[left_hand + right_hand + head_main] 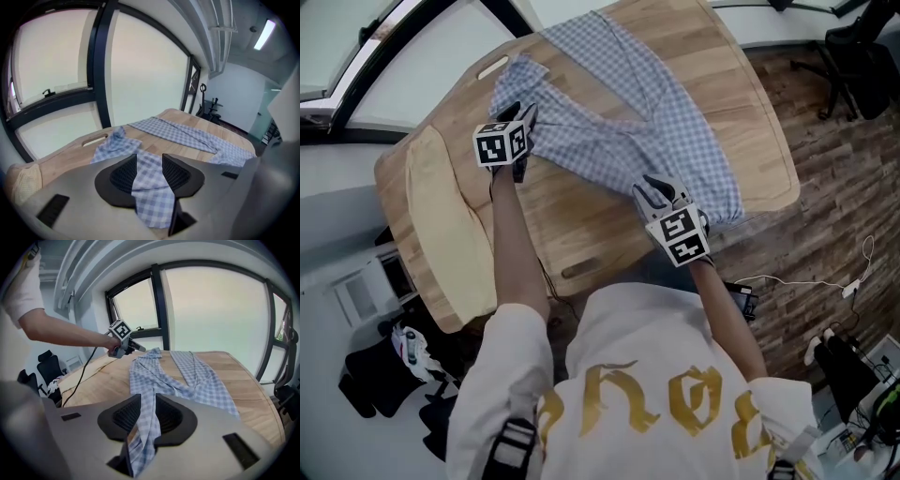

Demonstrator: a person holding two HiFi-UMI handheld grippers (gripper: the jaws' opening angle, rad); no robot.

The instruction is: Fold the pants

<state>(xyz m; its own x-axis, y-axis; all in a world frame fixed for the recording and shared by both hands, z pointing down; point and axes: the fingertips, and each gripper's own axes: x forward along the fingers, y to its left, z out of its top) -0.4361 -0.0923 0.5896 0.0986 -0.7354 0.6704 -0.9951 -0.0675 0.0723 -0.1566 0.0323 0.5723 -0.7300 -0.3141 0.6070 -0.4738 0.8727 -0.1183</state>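
Both arms stretched forward, left tool and right tool tilted down. Both released, pants fabric slack between jaws. Bench far edge cropped.

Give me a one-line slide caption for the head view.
The left gripper and right gripper at blue checked pants on a wooden table, cloth between their parted jaws.
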